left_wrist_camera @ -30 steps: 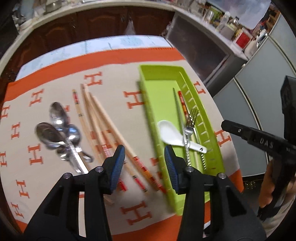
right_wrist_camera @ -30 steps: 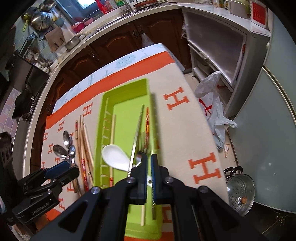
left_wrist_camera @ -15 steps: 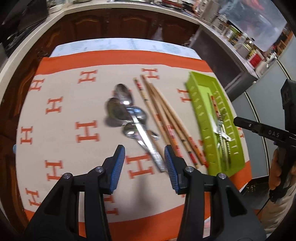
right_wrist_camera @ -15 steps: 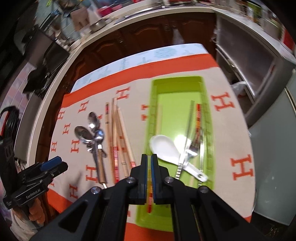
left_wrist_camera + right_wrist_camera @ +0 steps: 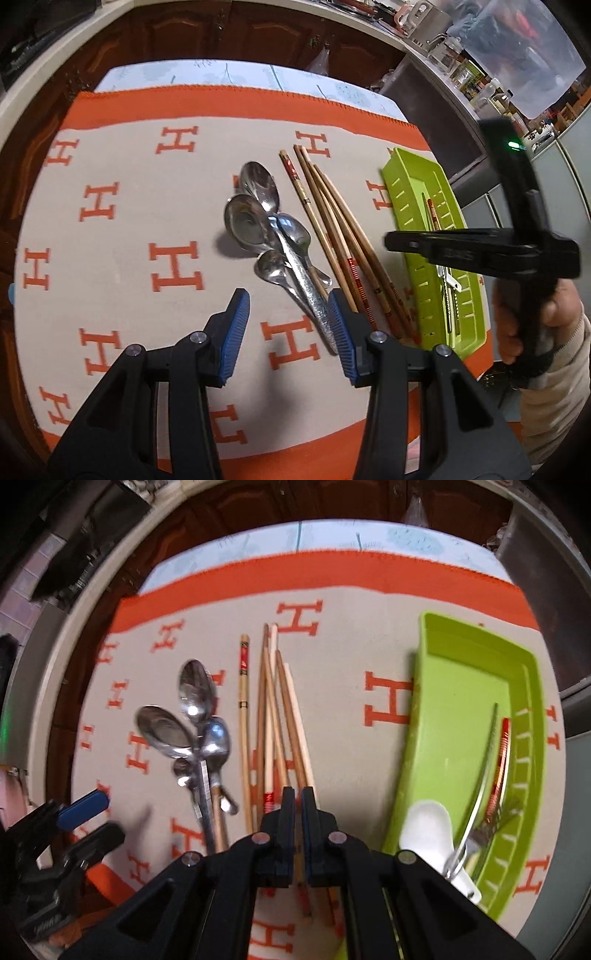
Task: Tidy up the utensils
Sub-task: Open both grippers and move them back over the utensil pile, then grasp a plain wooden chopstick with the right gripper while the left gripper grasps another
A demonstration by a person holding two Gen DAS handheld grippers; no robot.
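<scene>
Your left gripper hung with its blue pads spread wide and nothing between them, just above the handle ends of the metal spoons, its right pad right beside the long textured handle. Your right gripper had its pads drawn together with only a thin slit left; a chopstick seemed to run under that slit, but whether it was pinched there or simply lay on the cloth beneath could not be told. The wooden chopsticks lay fanned on the orange-and-beige cloth between the spoons and the green tray, which already held a white spoon, a fork and a red-banded chopstick along its slotted side. The step in hand looked to be a spoon pick-up with the left gripper, and it needed care: the spoons were stacked with bowls and handles crossing, so closing on the heap would likely have dragged several at once. You would have done best to centre the pads across the one uppermost handle, near its free end and clear of the neighbouring chopsticks, come down square to the cloth, and close firmly, since polished metal slips.
</scene>
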